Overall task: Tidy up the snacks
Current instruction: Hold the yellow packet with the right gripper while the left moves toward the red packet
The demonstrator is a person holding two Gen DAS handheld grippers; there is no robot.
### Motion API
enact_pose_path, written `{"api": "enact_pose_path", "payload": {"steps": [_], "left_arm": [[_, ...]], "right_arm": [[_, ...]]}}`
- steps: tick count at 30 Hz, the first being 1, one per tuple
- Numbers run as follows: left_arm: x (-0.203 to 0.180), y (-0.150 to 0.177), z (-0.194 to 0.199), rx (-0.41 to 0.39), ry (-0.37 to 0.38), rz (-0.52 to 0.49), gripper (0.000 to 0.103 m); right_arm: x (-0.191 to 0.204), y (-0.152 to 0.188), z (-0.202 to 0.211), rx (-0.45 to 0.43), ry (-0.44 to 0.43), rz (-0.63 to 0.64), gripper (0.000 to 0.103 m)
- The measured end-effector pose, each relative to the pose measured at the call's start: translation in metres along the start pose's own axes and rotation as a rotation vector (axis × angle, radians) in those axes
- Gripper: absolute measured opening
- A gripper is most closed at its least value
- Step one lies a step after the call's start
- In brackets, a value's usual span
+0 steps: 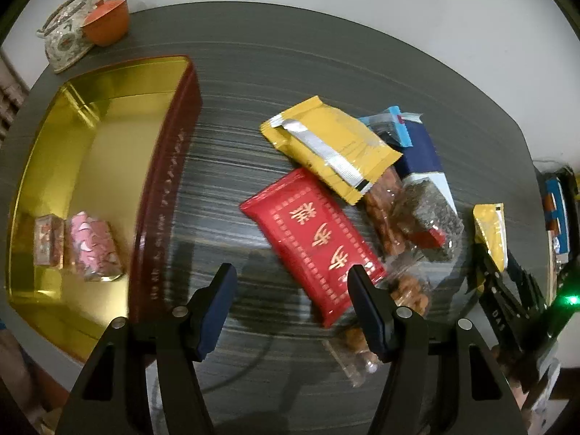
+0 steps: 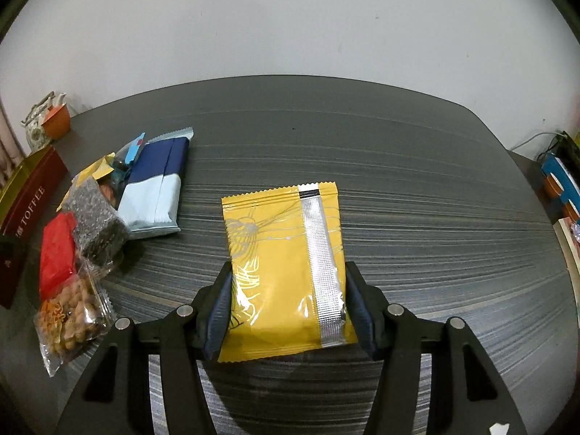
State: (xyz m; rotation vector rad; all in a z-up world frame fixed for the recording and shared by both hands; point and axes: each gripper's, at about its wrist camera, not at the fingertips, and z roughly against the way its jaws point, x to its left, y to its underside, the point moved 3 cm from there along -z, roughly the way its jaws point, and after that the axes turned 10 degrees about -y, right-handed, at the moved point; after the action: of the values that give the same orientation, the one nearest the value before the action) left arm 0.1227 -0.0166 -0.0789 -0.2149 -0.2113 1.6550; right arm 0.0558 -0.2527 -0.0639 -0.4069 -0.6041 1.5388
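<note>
An open tin [image 1: 163, 199] with a gold inside and red "TOFFEE" wall sits at the left and holds a pink packet [image 1: 92, 246] and a small reddish box [image 1: 47, 241]. My left gripper [image 1: 291, 275] hangs open over the table, its right finger above a corner of the red packet [image 1: 311, 239]. That packet lies in a pile with a yellow packet [image 1: 330, 145], a blue-and-white pack [image 1: 424, 152], a dark bar [image 1: 431, 214] and a bag of nuts [image 1: 409, 290]. My right gripper [image 2: 290, 272] is shut on a second yellow packet [image 2: 286, 253], held above the table.
A patterned teapot [image 1: 65, 32] and an orange cup [image 1: 107, 21] stand at the table's far left corner. The dark striped table [image 2: 398, 166] meets a white wall behind. Books and cables [image 2: 558, 181] sit past the right edge.
</note>
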Motion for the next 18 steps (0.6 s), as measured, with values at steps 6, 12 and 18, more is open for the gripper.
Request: {"api": "enact_pose_path", "payload": {"steps": [6,12,18], "left_arm": [[-0.017,-0.005,-0.016,0.022,0.007,0.017,0.064],[-0.040,-0.017,-0.029,0.026,-0.010,0.045,0.066],[-0.054,-0.024,-0.041,0.028,-0.064,0.076,0.073]], "right_arm": [[-0.002,-0.001,-0.002,0.002,-0.002,0.001,0.057],[-0.002,0.000,-0.001,0.003,-0.005,0.001,0.059],[-0.001,0.000,0.002,0.005,-0.010,0.005,0.062]]}}
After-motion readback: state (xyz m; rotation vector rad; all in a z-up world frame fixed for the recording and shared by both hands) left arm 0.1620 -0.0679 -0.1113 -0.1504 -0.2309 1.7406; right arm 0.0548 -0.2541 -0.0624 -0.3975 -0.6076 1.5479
